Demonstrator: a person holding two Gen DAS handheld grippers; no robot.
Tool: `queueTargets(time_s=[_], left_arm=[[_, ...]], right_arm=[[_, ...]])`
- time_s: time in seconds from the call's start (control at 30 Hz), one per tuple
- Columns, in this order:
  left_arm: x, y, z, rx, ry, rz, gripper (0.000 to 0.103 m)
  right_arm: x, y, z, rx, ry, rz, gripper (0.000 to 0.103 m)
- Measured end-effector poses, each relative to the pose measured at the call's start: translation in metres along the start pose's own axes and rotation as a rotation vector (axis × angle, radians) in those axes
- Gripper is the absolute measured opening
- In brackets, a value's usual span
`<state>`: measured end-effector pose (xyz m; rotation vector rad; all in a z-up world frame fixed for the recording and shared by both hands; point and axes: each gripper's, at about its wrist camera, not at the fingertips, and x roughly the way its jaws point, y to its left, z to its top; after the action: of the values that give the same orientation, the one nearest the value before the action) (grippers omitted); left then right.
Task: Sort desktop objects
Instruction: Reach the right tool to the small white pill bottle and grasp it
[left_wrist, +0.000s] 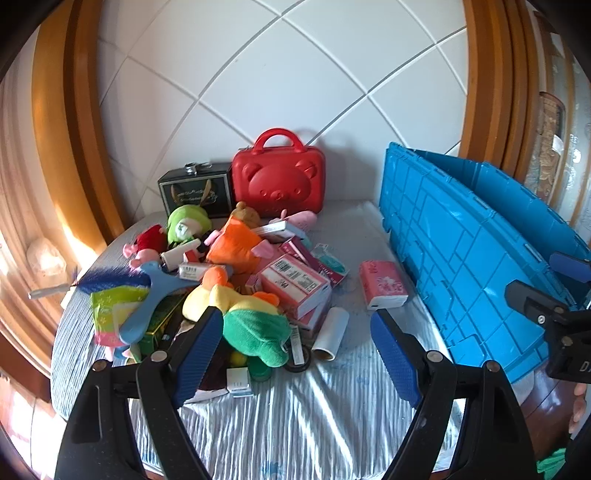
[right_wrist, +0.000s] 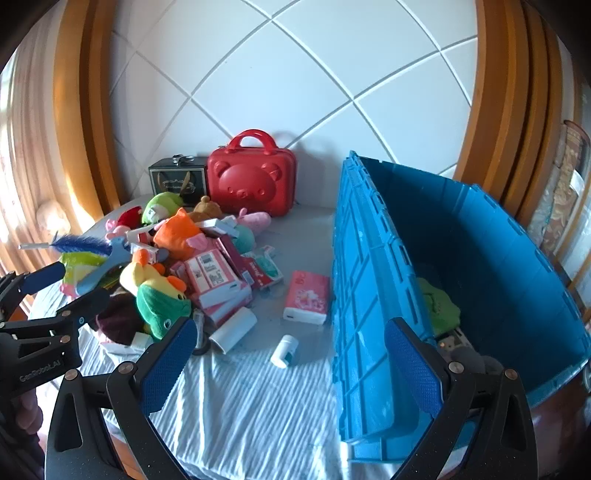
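1. Along the table's far edge I see a red hard-shell case with a bear face and a handle (left_wrist: 279, 177), and touching its left side a black box with gold print (left_wrist: 197, 190); both stand against the white panelled wall.
2. A big blue ribbed plastic crate (right_wrist: 373, 295) takes up the table's right side, with its near wall rising between the pile and its inside, where something green and soft (right_wrist: 439, 302) lies on the bottom.
3. The pile of toys and cartons fills the left half of the white-striped tablecloth (left_wrist: 295, 413): a yellow, orange and green plush toy (left_wrist: 243, 314) lies nearest me, with pink-and-white cartons (left_wrist: 295, 284) just behind it.
4. A blue feather (left_wrist: 110, 282) reaches toward the table's left edge.
5. A pink tissue pack (right_wrist: 308, 297) lies apart from the pile, just beside the crate wall; a white paper roll (right_wrist: 234, 328) and a small white bottle (right_wrist: 285, 350) lie nearer the front edge.
6. My left gripper (left_wrist: 295, 350) hangs with its fingers spread apart and nothing between them; its left finger overlaps the plush toy in view, though I cannot tell whether they touch.
7. My right gripper (right_wrist: 291, 365) is spread wide and empty, with the bottle between its fingers in view and its right finger in front of the crate.
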<state>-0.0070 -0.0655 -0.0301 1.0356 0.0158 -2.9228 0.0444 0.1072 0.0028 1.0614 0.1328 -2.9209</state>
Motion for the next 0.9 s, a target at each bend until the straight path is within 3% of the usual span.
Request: queueTargets(time_s=[0.47,0.77,0.9], left_arm=[[0.026,0.036,-0.015,-0.089,0.094,0.058,0.082],[0.069,0.082,-0.051,-0.135,0.219,0.149,0.082],[0.091,0.097,-0.074,-0.15,0.281,0.149,0.082]], right_arm=[[0.03,0.01,0.001,-0.031,0.046,0.067,0.103],[0.086,0.027,-0.017,-0.048,0.176,0.132,0.103],[0.119,0.032,-0.031,-0.045,0.25,0.147,0.103]])
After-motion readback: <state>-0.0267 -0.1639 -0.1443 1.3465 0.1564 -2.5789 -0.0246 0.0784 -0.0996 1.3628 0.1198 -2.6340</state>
